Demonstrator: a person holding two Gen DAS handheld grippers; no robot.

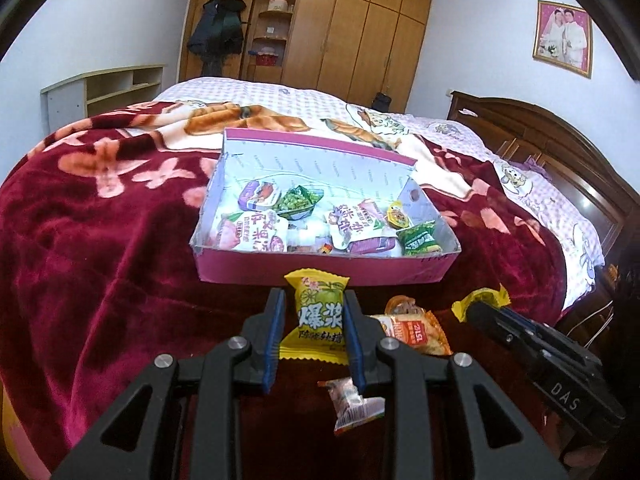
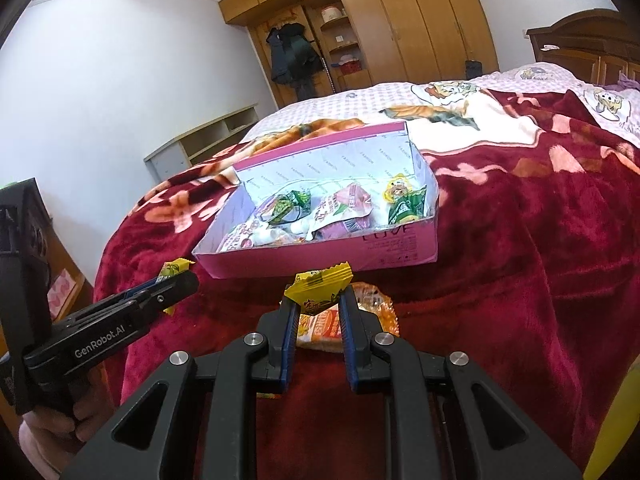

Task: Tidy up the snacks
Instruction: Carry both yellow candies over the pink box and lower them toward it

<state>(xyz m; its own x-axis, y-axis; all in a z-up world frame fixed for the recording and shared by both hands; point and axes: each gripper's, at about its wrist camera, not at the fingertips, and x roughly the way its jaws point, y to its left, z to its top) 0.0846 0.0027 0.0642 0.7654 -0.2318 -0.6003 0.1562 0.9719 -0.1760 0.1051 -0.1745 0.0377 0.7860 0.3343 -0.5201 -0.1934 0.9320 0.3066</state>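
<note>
Red blanket lies under our pink box (image 1: 320, 270), straight ahead of both tongs. Our left gripper (image 1: 314, 316) pinches one yellow candy (image 1: 320, 320); our right gripper (image 2: 316, 304) pinches another yellow packet (image 2: 320, 282).

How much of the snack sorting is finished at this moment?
Done: several packets lie in the pink box. In hand: the left gripper and right gripper each grip a yellow candy. Left: an orange packet and a small wrapped snack remain on the blanket.
</note>
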